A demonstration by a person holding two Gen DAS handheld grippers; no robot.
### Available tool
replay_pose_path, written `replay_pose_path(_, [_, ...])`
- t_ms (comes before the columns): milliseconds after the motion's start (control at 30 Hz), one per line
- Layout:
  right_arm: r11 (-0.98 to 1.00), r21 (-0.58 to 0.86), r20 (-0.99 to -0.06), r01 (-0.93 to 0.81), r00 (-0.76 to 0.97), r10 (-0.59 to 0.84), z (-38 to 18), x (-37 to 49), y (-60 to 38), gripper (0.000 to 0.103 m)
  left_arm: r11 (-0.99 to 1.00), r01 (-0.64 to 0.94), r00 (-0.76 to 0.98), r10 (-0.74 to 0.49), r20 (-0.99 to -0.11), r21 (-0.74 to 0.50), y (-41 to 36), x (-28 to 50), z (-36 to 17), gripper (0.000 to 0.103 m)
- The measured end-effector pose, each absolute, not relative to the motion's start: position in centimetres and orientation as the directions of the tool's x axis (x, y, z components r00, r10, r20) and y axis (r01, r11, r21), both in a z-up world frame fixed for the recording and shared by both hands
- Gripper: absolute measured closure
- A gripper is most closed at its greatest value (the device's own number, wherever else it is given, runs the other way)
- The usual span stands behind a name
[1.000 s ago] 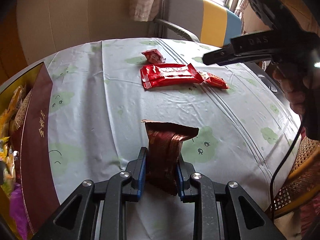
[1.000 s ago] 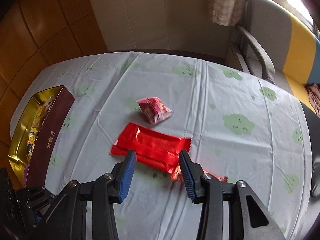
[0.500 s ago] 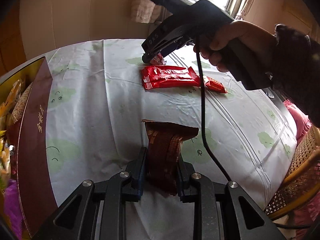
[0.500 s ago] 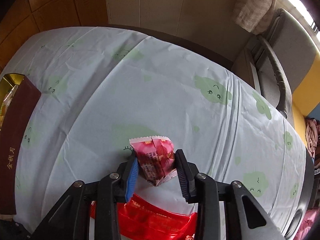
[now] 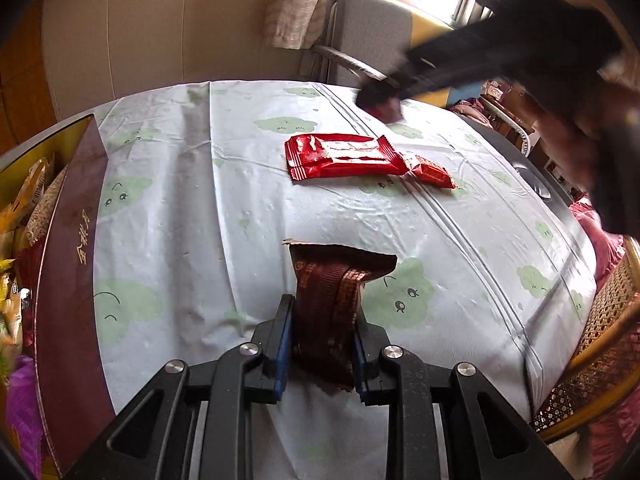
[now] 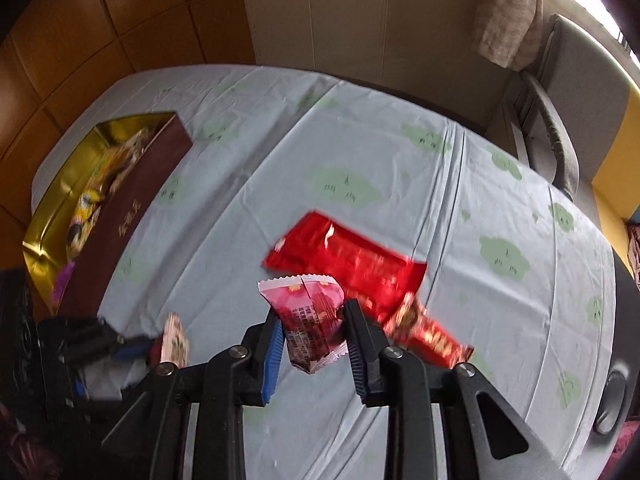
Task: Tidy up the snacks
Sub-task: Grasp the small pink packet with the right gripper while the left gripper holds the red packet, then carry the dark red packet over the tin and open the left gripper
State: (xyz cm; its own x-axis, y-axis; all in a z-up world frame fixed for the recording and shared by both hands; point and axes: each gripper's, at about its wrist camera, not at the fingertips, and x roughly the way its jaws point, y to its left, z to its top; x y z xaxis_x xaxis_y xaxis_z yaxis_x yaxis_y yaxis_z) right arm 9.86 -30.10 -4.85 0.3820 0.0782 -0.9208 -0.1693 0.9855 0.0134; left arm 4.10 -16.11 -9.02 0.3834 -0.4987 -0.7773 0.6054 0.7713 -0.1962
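Observation:
My left gripper (image 5: 322, 316) is shut on a dark brown snack packet (image 5: 332, 300) held above the tablecloth. My right gripper (image 6: 311, 322) is shut on a small pink snack packet (image 6: 310, 320) and holds it lifted above the table; it shows blurred at the top right of the left wrist view (image 5: 380, 100). A large red packet (image 5: 340, 156) (image 6: 344, 256) and a small red-orange packet (image 5: 432, 174) (image 6: 428, 336) lie on the table. An open maroon and gold box (image 5: 68, 264) (image 6: 132, 208) with several snacks stands at the left.
The table has a pale cloth with green cloud prints (image 5: 200, 200). A grey and yellow armchair (image 6: 568, 112) stands behind the table. A wicker chair (image 5: 600, 360) is at the right edge. The left gripper shows blurred at the lower left of the right wrist view (image 6: 132, 350).
My right gripper closed on the pink packet, lifted it off the table and pulled back toward the near side. My left gripper kept holding the brown packet in place.

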Motion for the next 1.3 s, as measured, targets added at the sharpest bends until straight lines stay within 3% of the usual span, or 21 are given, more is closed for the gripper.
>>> replay_pose_path(233, [0.988,-0.020,-0.944,-0.151,0.329,0.031,-9.1,7.7,-30.5,0.074,0.776,0.591,0.362,-0.500,-0.787,-0.221,-15.9,4.5,-8.4,0.081])
replay_pose_path(600, [0.976,-0.092,-0.932,-0.198,0.362,-0.014,-9.4,6.8,-29.4,0.074,0.805,0.538,0.416,-0.511,-0.752,-0.250,-12.0,2.7,-4.4,0.081])
replay_pose_path(900, [0.969,-0.116,-0.929,-0.216,0.369,-0.029,-9.3,6.5,-29.1,0.074,0.869,0.442,0.501,-0.443,-0.744,-0.220,-6.7,2.2,-1.7,0.081])
replay_pose_path(1300, [0.963,-0.140,-0.925,-0.230,0.378,-0.044,-9.4,6.3,-28.3,0.074,0.966,-0.021,0.616,-0.189,-0.765,-0.256,8.4,5.9,-1.0,0.080])
